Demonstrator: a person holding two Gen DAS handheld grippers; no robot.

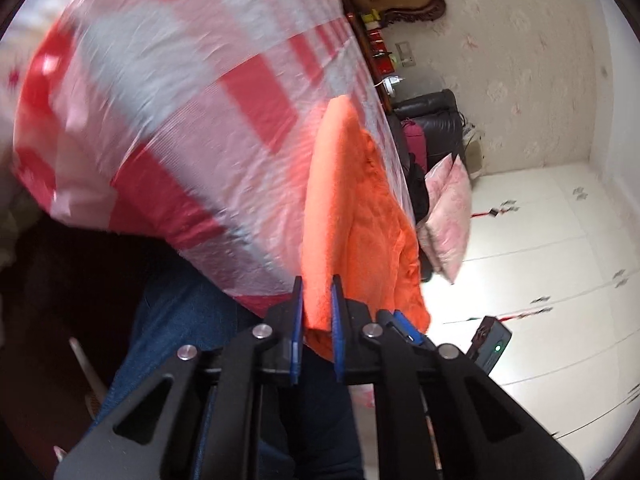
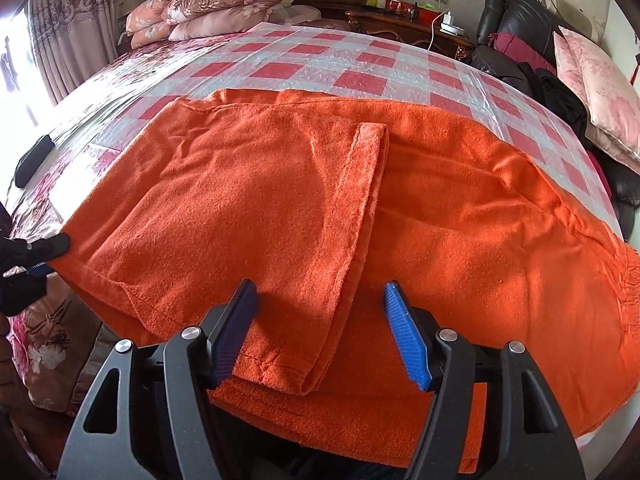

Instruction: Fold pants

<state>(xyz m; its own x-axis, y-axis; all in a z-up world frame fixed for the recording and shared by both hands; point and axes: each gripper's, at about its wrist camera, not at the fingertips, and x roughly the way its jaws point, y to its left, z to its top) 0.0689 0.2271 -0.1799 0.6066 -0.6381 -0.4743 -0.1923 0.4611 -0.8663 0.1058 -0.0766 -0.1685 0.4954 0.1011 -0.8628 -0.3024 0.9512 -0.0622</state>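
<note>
Right tool [image 2: 316,300] nearest, jaws wide over orange pants [image 2: 280,184] spread on checked bed [image 2: 352,60], left tool [image 2: 48,256] at nine o'clock pinching pants hem, pointing slightly downward

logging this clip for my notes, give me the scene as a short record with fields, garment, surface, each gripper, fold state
garment: orange pants, fleecy, spread across the bed, near edge hanging over it
surface: red and white checked sheet on the bed
left gripper: closed on a bunched edge of the pants
right gripper: jaws open above the pants, gripping nothing
fold state: one leg laid over the other, hem edges near the right gripper
background: stacked floral bedding by the headboard
</note>
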